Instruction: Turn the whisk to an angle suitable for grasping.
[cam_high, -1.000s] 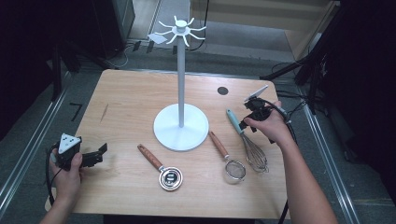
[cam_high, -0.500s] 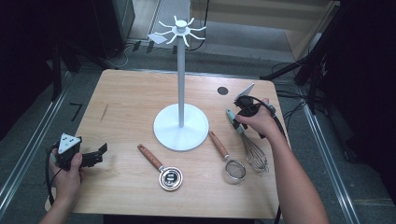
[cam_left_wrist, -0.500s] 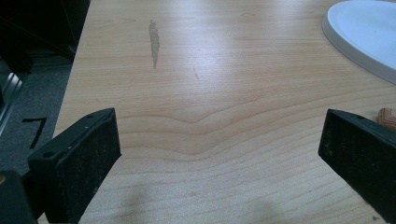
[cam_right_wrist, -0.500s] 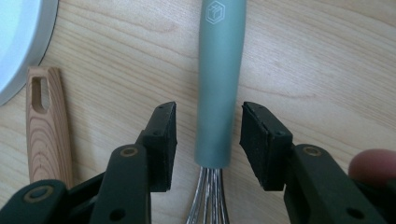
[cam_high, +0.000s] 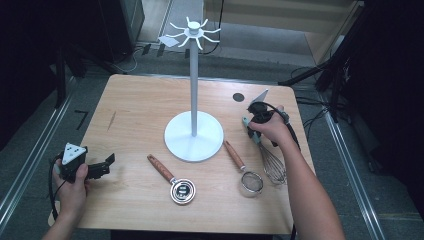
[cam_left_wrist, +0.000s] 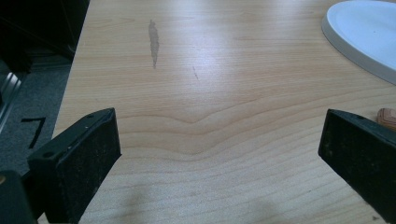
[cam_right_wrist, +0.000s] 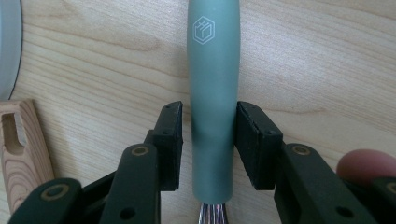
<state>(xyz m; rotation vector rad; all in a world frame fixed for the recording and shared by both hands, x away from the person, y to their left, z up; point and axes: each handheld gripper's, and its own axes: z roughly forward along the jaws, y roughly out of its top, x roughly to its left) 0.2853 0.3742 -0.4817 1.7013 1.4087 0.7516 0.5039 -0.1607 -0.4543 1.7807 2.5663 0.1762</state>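
Teal and smooth, the whisk handle (cam_right_wrist: 213, 93) lies flat on the wooden worktop (cam_high: 140, 115), near its right edge. The right hand-held gripper (cam_right_wrist: 208, 140) has been closing its jaws, one on each side of the handle. They sit right up against it, but the whisk (cam_high: 267, 157) is not lifted yet. The left hand-held gripper (cam_left_wrist: 219, 154) waits with its jaws spread wide over bare wood. All the tools lie on the worktop, and the white stand (cam_high: 193, 136) has nothing hanging on it, so I think the job has just begun.
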